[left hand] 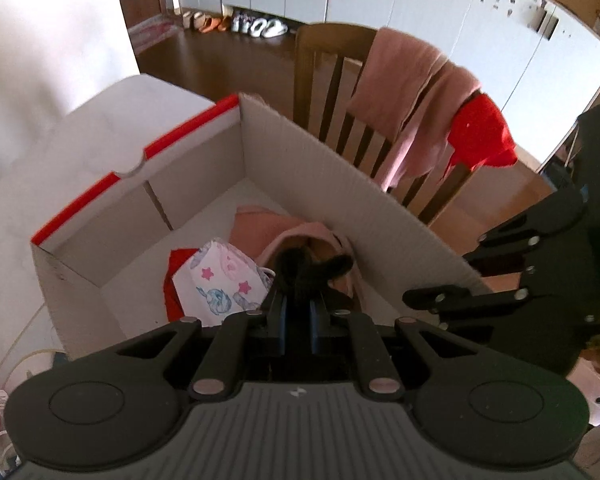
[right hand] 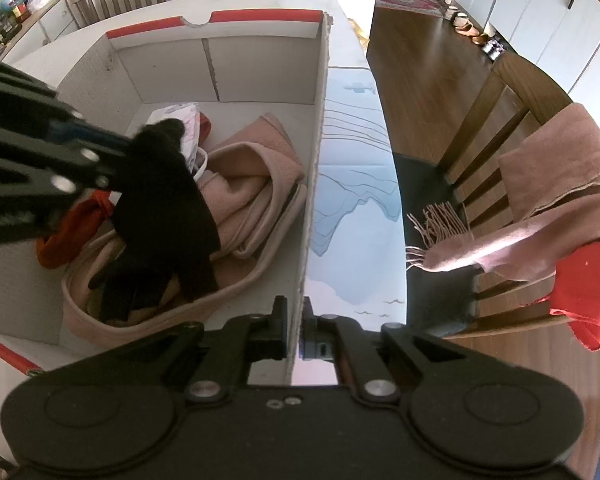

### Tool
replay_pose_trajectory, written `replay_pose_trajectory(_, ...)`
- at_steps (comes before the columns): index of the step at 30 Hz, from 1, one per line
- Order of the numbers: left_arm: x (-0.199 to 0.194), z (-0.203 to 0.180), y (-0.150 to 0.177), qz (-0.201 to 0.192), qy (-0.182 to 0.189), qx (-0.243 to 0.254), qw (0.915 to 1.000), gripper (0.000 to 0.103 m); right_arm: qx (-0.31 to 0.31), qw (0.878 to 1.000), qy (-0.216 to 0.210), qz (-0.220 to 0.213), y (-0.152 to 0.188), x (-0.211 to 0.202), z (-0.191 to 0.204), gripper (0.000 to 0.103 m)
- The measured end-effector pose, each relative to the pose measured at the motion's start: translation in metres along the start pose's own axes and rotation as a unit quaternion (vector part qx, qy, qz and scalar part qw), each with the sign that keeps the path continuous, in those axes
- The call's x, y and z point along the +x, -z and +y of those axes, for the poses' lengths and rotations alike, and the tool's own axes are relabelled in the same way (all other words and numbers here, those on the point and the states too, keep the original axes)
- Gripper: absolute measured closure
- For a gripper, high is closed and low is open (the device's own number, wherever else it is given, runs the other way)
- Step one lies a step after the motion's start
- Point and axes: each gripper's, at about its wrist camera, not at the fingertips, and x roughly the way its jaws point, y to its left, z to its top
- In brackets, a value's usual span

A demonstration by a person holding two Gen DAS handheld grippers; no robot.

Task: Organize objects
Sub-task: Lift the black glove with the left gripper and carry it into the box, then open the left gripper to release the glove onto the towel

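An open cardboard box [left hand: 204,152] with red-trimmed flaps stands on the table. My left gripper [left hand: 298,298] is shut on a black glove [left hand: 300,268] and hangs inside the box, above the folded pink scarf [left hand: 268,228]. A white star-printed pack [left hand: 224,280] and a red cloth [left hand: 174,280] lie beside it. In the right wrist view the black glove [right hand: 168,208] dangles from the left gripper [right hand: 116,160] over the pink scarf [right hand: 252,184]. My right gripper [right hand: 296,320] is shut on the box's right wall [right hand: 314,160], one finger on each side.
A wooden chair [right hand: 500,128] stands right of the table, with a fringed pink scarf [right hand: 560,200] and a red cloth [right hand: 580,300] draped on its back. The tablecloth [right hand: 352,200] has a blue mountain print. Shoes [left hand: 260,26] line the far cabinets across the wood floor.
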Motion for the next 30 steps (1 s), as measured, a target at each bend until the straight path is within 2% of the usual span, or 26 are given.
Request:
replay_pose_trajectory(6, 0.018, 0.000, 0.002, 0.021, -0.007, 0.002, 0.9998, 0.093, 0.002, 1.000, -0.001, 0.000, 0.000, 0.001, -0.002, 0.100)
replay_pose_trajectory(14, 0.022, 0.003, 0.012, 0.022, -0.004, -0.014, 0.9997, 0.090, 0.002, 1.000, -0.001, 0.001, 0.000, 0.001, -0.003, 0.100)
replay_pose_trajectory(20, 0.012, 0.009, 0.020, 0.007, -0.009, -0.032, 0.9994, 0.067, 0.002, 1.000, 0.000, 0.003, 0.001, 0.003, -0.004, 0.100)
replay_pose_trajectory(22, 0.007, 0.010, 0.022, 0.000, -0.009, -0.038, 0.9992, 0.054, 0.002, 1.000, 0.000, 0.003, 0.002, 0.004, -0.004, 0.100)
replay_pose_trajectory(30, -0.016, 0.014, 0.029, -0.026, -0.005, -0.054, 0.9982, 0.047, 0.002, 1.000, 0.002, 0.008, 0.001, 0.008, -0.004, 0.100)
